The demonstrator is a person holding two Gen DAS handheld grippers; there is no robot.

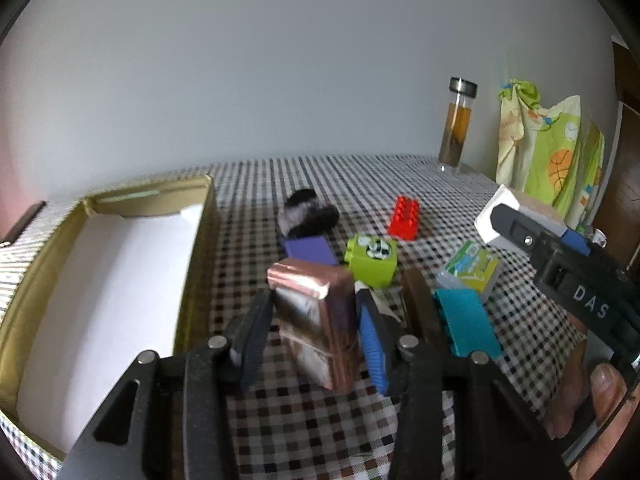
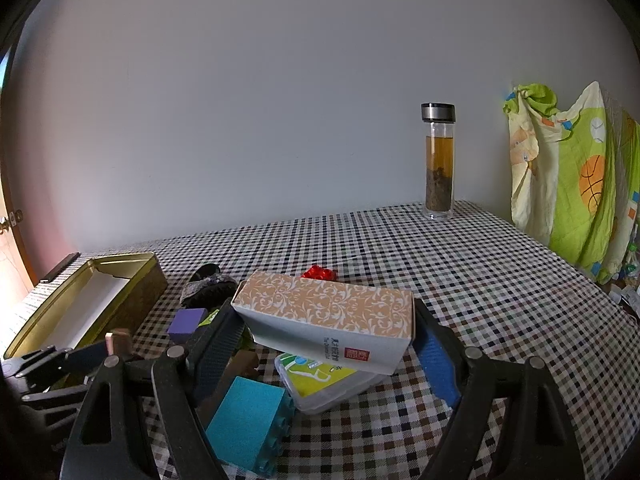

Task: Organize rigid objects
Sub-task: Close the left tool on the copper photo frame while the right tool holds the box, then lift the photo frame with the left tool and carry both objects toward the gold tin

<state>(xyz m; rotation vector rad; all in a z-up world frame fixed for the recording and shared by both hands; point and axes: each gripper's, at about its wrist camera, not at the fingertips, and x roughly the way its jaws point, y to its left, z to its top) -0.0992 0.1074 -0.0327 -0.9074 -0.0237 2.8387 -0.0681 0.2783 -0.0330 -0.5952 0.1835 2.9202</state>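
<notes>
Grip check: left gripper (image 1: 316, 328) pinches a copper-foil rectangular packet (image 1: 316, 316), lifted, gold tin box with white liner (image 1: 192, 264) to its left, likely the drop spot. Right gripper (image 2: 324, 344) clamps a long orange-patterned white carton (image 2: 332, 320) above the toy pile, staged for later.

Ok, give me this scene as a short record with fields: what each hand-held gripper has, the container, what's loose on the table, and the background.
left hand-held gripper: shut on copper foil box
right hand-held gripper: shut on orange patterned box, lifted off the cloth
container: gold tin, open, white lining, nothing visible inside
loose items: red brick, green block, purple block, teal brick, clear case with green card, dark fuzzy item
surface: checked tablecloth
background: tea bottle, upright
</notes>
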